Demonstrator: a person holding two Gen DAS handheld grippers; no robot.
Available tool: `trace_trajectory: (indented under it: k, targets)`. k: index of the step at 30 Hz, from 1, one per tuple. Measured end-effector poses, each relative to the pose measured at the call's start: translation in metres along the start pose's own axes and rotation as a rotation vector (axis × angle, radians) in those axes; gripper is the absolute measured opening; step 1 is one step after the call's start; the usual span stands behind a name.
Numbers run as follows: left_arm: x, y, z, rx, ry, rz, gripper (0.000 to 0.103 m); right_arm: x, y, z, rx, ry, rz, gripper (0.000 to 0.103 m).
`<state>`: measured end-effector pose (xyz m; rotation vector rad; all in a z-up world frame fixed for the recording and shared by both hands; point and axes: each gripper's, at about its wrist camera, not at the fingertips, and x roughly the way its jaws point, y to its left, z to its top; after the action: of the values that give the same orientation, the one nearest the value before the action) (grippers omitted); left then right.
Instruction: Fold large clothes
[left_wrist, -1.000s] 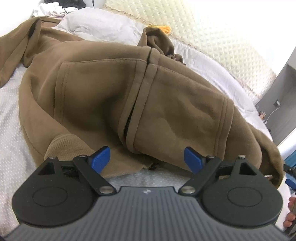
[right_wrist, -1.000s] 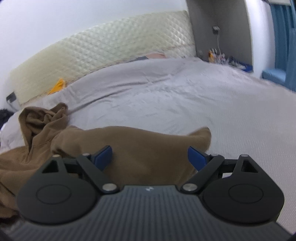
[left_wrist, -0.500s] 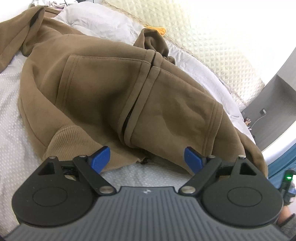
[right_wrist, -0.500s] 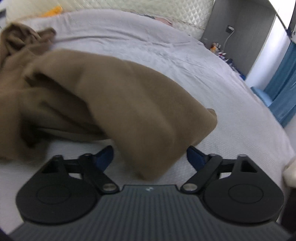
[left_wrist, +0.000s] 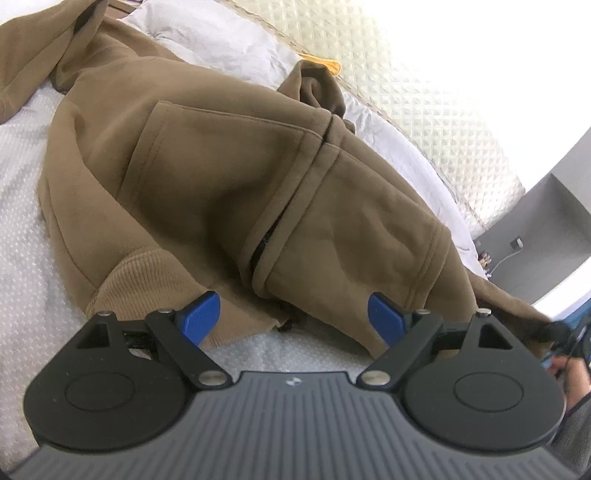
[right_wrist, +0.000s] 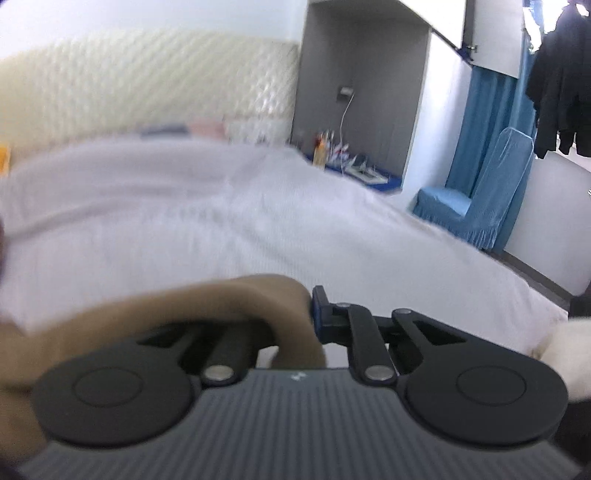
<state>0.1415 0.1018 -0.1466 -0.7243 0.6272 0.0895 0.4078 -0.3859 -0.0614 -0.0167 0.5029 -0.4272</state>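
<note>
A large brown zip hoodie (left_wrist: 229, 177) lies spread front-up on the white bedspread (left_wrist: 22, 192), its hem toward me and its hood (left_wrist: 317, 85) at the far end. My left gripper (left_wrist: 291, 317) is open and empty, just short of the hem near the zipper's lower end. My right gripper (right_wrist: 295, 314) is shut on the hoodie's brown sleeve (right_wrist: 207, 306), which drapes to the left over the gripper; the left finger is hidden under the cloth. The right wrist view is blurred.
A quilted cream headboard (left_wrist: 424, 103) and a grey pillow (left_wrist: 207, 40) stand behind the hoodie. A grey niche with small items (right_wrist: 347, 155) is at the bed's far right corner. A blue covered chair (right_wrist: 476, 199) and a curtain stand beside the bed.
My right gripper has shut on the sleeve and swung up, so its view went from the sleeve to the room. My left gripper has moved slightly closer to the hem, still open.
</note>
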Motion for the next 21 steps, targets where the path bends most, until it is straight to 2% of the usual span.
trace_trajectory:
  k: [2, 5, 9, 11, 12, 15, 19, 21]
  targets:
    - [0.002, 0.001, 0.002, -0.008, 0.000, 0.001, 0.090, 0.000, 0.003, 0.028, 0.001, -0.033, 0.004, 0.013]
    - [0.004, 0.001, 0.004, -0.011, -0.004, -0.003, 0.090, -0.003, 0.022, 0.068, -0.099, -0.159, -0.015, 0.011]
    - [0.005, 0.001, 0.004, -0.002, -0.009, -0.013, 0.090, 0.004, 0.046, 0.119, -0.114, -0.198, 0.002, 0.011]
    - [0.006, 0.001, 0.004, 0.007, -0.013, -0.021, 0.090, 0.023, 0.060, 0.136, -0.146, -0.209, -0.045, 0.009]
    - [0.007, 0.000, 0.005, 0.011, -0.014, -0.026, 0.090, 0.028, 0.068, 0.140, -0.160, -0.207, -0.058, 0.009]
    - [0.010, 0.000, 0.007, 0.033, -0.018, -0.033, 0.090, 0.076, 0.087, 0.152, -0.188, -0.165, -0.087, 0.009]
    - [0.022, 0.000, 0.008, 0.068, -0.018, -0.017, 0.090, 0.143, 0.117, 0.141, -0.229, -0.081, -0.081, 0.009]
    - [0.028, -0.001, 0.010, 0.082, -0.013, -0.017, 0.090, 0.178, 0.128, 0.123, -0.251, -0.021, -0.073, 0.009]
